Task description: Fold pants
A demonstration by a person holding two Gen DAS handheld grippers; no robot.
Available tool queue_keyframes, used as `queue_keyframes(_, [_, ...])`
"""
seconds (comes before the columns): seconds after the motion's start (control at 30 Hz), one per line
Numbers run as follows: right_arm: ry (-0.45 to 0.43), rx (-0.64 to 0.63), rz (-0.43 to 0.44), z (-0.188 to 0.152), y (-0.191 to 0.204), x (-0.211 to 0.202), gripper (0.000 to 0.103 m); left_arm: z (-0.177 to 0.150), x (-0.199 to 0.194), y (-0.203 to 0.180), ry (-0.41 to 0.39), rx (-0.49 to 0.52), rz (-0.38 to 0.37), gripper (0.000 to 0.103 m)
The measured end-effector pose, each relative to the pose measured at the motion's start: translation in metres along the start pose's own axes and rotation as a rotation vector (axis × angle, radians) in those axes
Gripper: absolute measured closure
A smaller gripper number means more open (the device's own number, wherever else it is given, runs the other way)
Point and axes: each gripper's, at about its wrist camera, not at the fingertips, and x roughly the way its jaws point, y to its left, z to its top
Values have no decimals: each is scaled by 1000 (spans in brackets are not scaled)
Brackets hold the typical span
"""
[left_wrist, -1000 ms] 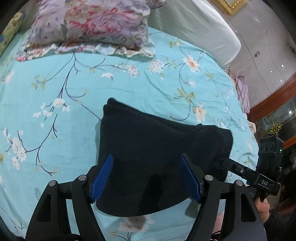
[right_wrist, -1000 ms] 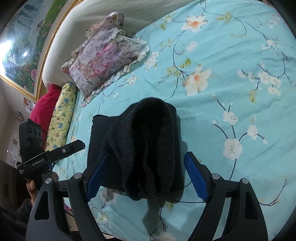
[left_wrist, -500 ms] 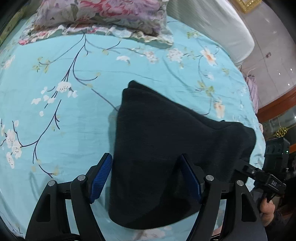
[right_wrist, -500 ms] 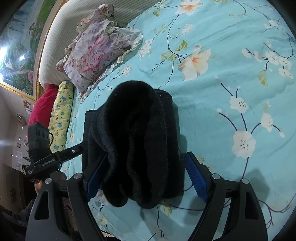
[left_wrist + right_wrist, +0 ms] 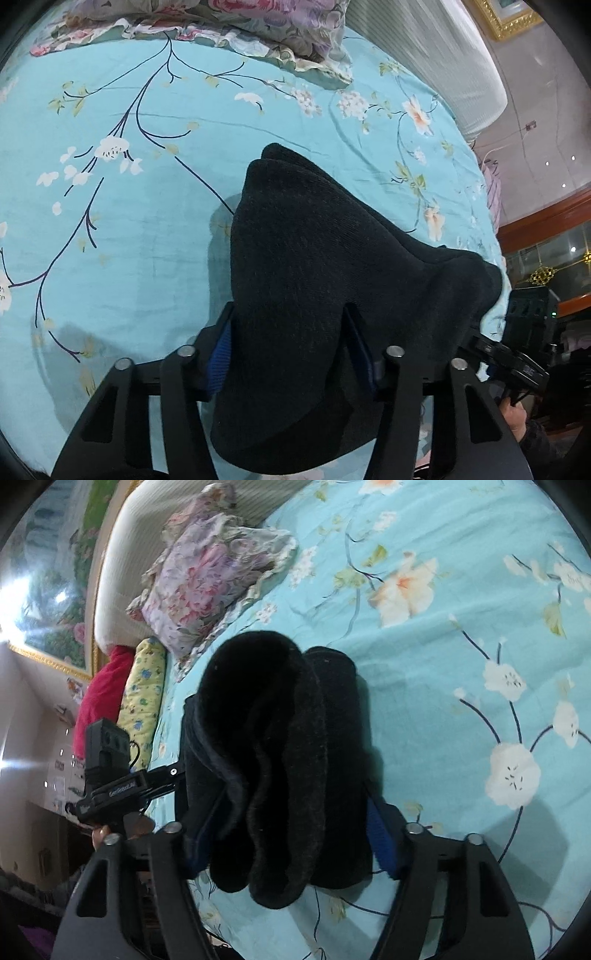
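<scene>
The black pants (image 5: pixel 314 258) lie folded into a thick bundle on the turquoise flowered bed sheet (image 5: pixel 110 240). My left gripper (image 5: pixel 290 314) straddles one end of the bundle. Its jaws are closing, and both blue pads (image 5: pixel 221 354) touch the cloth, which humps up between them. In the right wrist view the other end of the pants (image 5: pixel 280 720) shows stacked fleecy layers. My right gripper (image 5: pixel 291 812) is closing on that end, its blue pads (image 5: pixel 382 838) against the sides of the layers. A person's hand holds each tool.
A floral pillow (image 5: pixel 207 576) lies at the head of the bed against a white padded headboard (image 5: pixel 443 55). A yellow pillow (image 5: pixel 142 694) and a red one (image 5: pixel 99 694) sit beside it. Bare sheet stretches on both sides of the pants.
Both grippers have come down onto the pants and their jaws have narrowed from wide apart until they touch the cloth. The bundle now bunches up between the fingers.
</scene>
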Motion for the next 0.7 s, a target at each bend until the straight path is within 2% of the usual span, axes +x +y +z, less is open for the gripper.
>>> queue_keyframes(0.1, [-1,3,10,0,2,-3,52,-2,-6,-4,-10,5,-7,62])
queue_keyframes(0.3, [-21,-41,12,4,25,-12,57,-4,-28,-13,-52,16,-13,70])
queue_keyframes(0.7, [-20,-177,99,19,90,-8,57,-11,-113,4,-210,-25,6,70])
